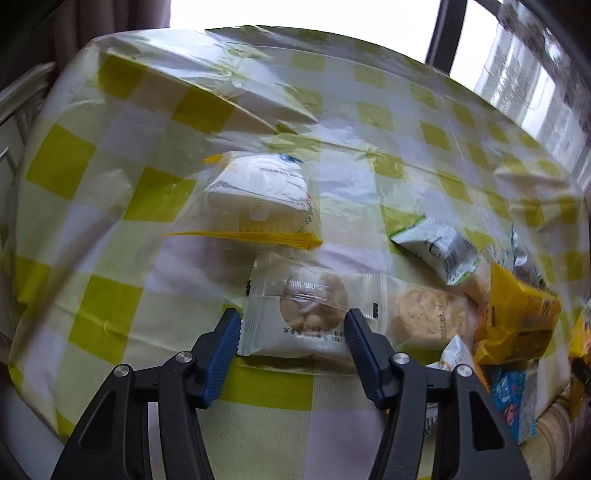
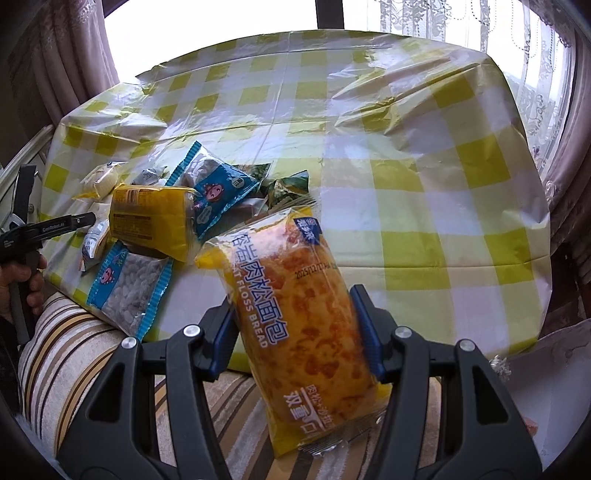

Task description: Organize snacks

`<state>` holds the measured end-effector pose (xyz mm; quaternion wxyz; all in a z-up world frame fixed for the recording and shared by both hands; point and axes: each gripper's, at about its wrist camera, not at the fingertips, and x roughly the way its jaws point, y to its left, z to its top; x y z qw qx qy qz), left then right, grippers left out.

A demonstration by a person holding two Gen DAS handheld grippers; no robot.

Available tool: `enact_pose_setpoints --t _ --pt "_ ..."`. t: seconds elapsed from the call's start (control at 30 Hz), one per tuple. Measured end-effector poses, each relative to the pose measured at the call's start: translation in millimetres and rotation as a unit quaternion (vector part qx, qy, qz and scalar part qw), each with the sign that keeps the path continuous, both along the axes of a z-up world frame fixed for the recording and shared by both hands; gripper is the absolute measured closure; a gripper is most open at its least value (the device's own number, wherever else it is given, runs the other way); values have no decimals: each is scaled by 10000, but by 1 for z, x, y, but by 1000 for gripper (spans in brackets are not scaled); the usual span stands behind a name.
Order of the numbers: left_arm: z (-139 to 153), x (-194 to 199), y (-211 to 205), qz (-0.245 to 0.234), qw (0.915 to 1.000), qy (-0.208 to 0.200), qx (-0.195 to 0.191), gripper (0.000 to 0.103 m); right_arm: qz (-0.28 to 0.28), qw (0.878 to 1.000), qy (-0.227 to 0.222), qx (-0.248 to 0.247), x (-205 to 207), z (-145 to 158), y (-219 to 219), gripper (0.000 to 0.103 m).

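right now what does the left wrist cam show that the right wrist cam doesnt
Only the left wrist view shows the left gripper straddling a clear-wrapped round biscuit, with a round cracker pack beside it.

Only the right wrist view shows the right gripper clamped on the meat floss bread, and a striped cushion below the table edge.

Both show the yellow checked tablecloth and the yellow snack pack.

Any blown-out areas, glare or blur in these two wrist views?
Left wrist view: window blown out white, sheen on the plastic tablecloth, far edge soft. Right wrist view: window also clipped, glare on the tablecloth; bread packet print stays sharp.
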<state>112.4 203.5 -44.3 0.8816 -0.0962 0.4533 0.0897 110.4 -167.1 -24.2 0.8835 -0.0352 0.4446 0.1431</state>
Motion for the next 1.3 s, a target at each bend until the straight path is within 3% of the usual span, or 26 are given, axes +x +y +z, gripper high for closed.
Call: enact_pose_setpoints --t 0.07,0.2,0.33,0.37,0.4,0.47,1.07,1.3 --pt "3 -3 -5 -104 9999 -49 -9 67 9 10000 -9 -13 0 0 1 42" --pt "4 -19 3 6 9995 -168 -262 67 -14 10000 -20 49 -1 2 -2 42" --pt "8 -32 -6 -103 9999 -120 3 70 -41 9999 -4 155 -2 2 -6 42" --pt "9 -36 -8 -135 9998 -135 32 72 -45 9998 -4 173 -2 2 -7 42" --pt "11 -41 -11 -152 9996 -189 107 80 -50 9998 -5 183 -2 2 -7 42" --pt "15 -49 -12 -211 9993 -308 49 83 -64 9998 -14 205 -2 2 -8 42" --pt "56 -115 -2 346 9904 -1296 -320 87 -364 9986 -272 278 -19 16 -22 42" --pt "73 -123 -42 -215 9851 -1532 -750 87 -634 9963 -276 519 -35 27 -48 42"
